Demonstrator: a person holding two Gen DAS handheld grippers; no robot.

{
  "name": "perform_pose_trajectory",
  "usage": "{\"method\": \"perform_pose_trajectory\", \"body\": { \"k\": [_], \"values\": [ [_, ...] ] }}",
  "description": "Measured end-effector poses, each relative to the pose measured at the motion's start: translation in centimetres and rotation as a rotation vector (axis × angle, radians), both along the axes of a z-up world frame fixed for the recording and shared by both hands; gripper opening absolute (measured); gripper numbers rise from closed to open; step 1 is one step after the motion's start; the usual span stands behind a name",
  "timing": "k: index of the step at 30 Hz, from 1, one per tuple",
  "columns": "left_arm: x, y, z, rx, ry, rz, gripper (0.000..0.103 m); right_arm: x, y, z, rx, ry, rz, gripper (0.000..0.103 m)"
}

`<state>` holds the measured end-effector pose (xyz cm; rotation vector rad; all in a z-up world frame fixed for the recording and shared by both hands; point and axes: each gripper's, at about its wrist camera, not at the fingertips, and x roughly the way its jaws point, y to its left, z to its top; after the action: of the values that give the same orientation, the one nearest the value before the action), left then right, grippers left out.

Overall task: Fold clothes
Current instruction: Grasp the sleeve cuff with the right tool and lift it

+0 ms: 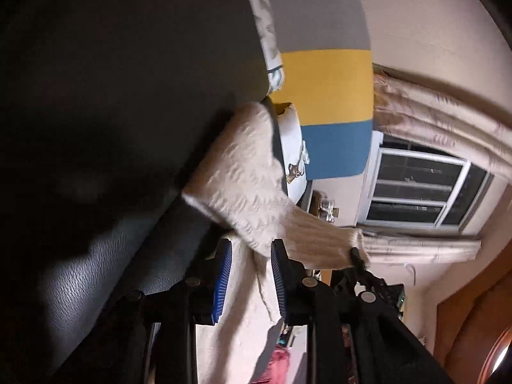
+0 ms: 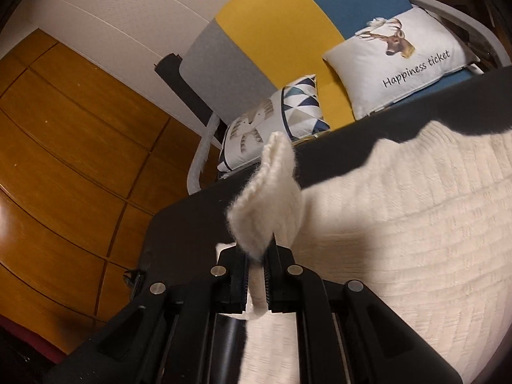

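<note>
A cream knitted sweater (image 2: 400, 224) lies spread on a dark table (image 2: 336, 147). My right gripper (image 2: 256, 252) is shut on a corner of its knit edge, and the pinched flap (image 2: 268, 188) stands up above the table. In the left wrist view a sleeve of the sweater (image 1: 243, 176) runs across the dark table (image 1: 112, 80). My left gripper (image 1: 252, 244) is open, its blue pads (image 1: 224, 281) apart, with cream fabric showing in the gap but not pressed. At the cuff (image 1: 345, 243), black parts of the right gripper (image 1: 356, 256) show.
Behind the table stands a chair with a grey, yellow and blue back (image 2: 272, 32), holding a deer cushion (image 2: 400, 60) and a patterned cushion (image 2: 272, 121). Wooden floor (image 2: 64, 144) lies past the table's left edge. A window (image 1: 416, 188) and curtains (image 1: 432, 112) are on the far wall.
</note>
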<state>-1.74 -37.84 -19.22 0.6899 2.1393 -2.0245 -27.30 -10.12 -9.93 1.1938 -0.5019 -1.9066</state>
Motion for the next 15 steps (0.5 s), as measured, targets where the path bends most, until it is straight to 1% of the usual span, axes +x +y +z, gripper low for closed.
{"method": "perform_pose_trajectory", "body": {
  "k": [5, 8, 11, 15],
  "values": [
    [-0.1, 0.4, -2.0, 0.083, -0.037, 0.106, 0.024, -0.1, -1.0, 2.0, -0.025, 0.009, -0.001, 0.008],
    [-0.3, 0.3, -3.0, 0.131, -0.038, 0.167, 0.024, -0.4, -1.5, 3.1, -0.029, 0.018, 0.001, 0.008],
    [-0.6, 0.1, -3.5, 0.157, -0.022, 0.228, 0.024, -0.5, -1.8, 4.2, -0.037, 0.030, 0.008, 0.008],
    [-1.4, 0.4, -3.7, 0.155, -0.047, 0.264, 0.024, -0.9, -1.9, 5.4, -0.053, 0.045, 0.013, 0.008]
  ]
}}
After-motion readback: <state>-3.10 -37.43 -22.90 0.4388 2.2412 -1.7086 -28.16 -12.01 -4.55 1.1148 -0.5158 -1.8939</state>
